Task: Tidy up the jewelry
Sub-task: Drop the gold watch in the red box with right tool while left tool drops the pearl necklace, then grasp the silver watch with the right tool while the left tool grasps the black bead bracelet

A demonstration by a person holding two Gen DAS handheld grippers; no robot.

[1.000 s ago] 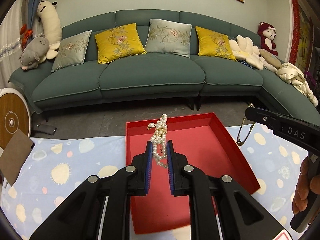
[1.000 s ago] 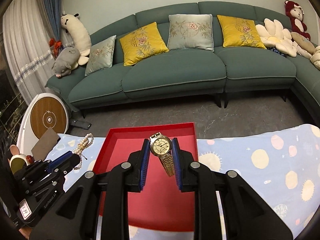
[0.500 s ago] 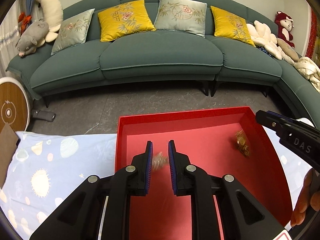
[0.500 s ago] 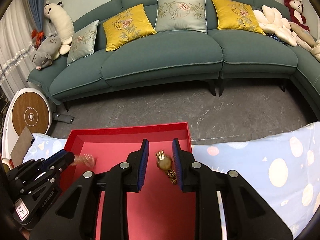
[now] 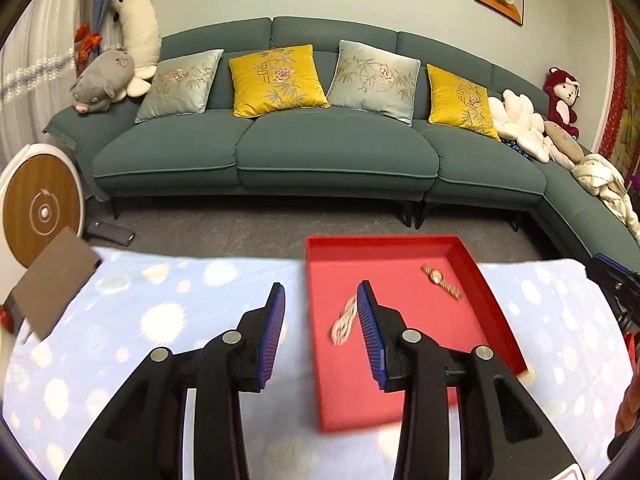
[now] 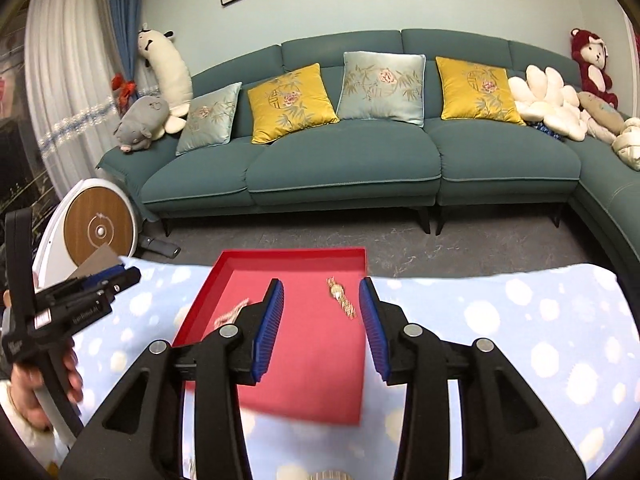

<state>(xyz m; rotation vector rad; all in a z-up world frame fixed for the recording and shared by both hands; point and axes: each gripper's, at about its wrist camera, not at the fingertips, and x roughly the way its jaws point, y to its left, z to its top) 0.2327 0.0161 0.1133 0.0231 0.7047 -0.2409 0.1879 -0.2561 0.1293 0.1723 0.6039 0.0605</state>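
A red tray [image 5: 494, 300] [image 6: 200, 296] lies on the blue spotted table cloth. A pearl necklace [image 5: 344, 322] [image 6: 230, 313] lies in its left part. A gold watch [image 5: 440, 282] [image 6: 342, 297] lies in its far right part. My left gripper [image 5: 320, 330] is open and empty, above the tray's left edge. It also shows from the side in the right wrist view [image 6: 120, 280]. My right gripper [image 6: 322, 322] is open and empty, above the tray's right half, and its tip shows in the left wrist view [image 5: 612, 276].
A green sofa [image 5: 320, 152] with cushions and plush toys stands beyond the table. A round wooden-faced device [image 5: 40, 208] and a brown card [image 5: 56, 280] are at the table's left. Another gold piece [image 6: 332, 474] lies at the near edge of the right wrist view.
Both grippers have opened wide and pulled back and up. The pearl necklace and the watch, held a second ago, now lie in the tray.
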